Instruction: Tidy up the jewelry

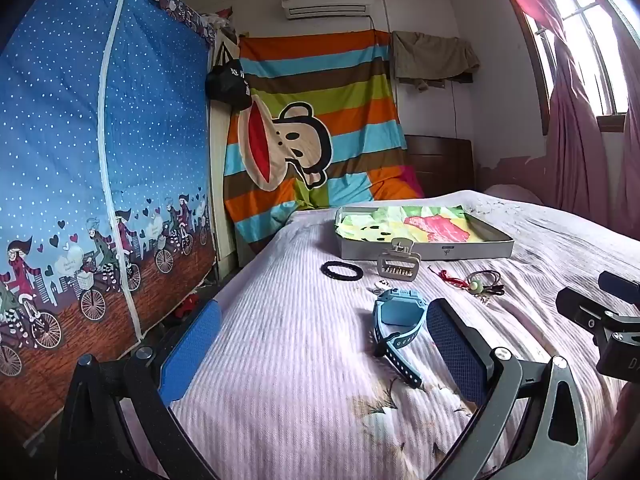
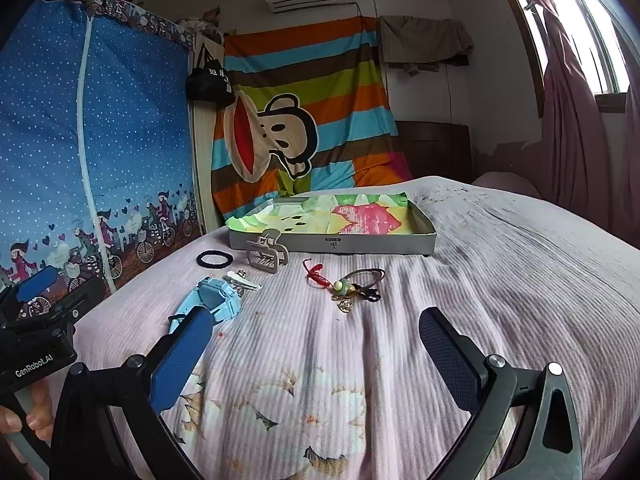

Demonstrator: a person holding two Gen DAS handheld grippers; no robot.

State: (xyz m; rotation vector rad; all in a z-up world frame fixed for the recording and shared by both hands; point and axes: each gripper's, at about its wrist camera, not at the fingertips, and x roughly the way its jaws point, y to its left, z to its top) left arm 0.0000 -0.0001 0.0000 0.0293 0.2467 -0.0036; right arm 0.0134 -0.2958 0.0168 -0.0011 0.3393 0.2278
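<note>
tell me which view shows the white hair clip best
Right wrist view: the slim white snap hair clip lies in full view beside the light blue plastic watch. In the left wrist view the watch hides most of it.

A home bedroom: bed [image 2: 400,360], fabric wardrobe [image 1: 100,140], curtained window [image 1: 580,60].

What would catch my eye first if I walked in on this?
Probably the striped monkey sheet hanging on the far wall, and the blue bicycle-print wardrobe to its left. On the bed, trinkets lie loose before a paper-lined tray: a blue watch, a beige clip, a black ring.
</note>
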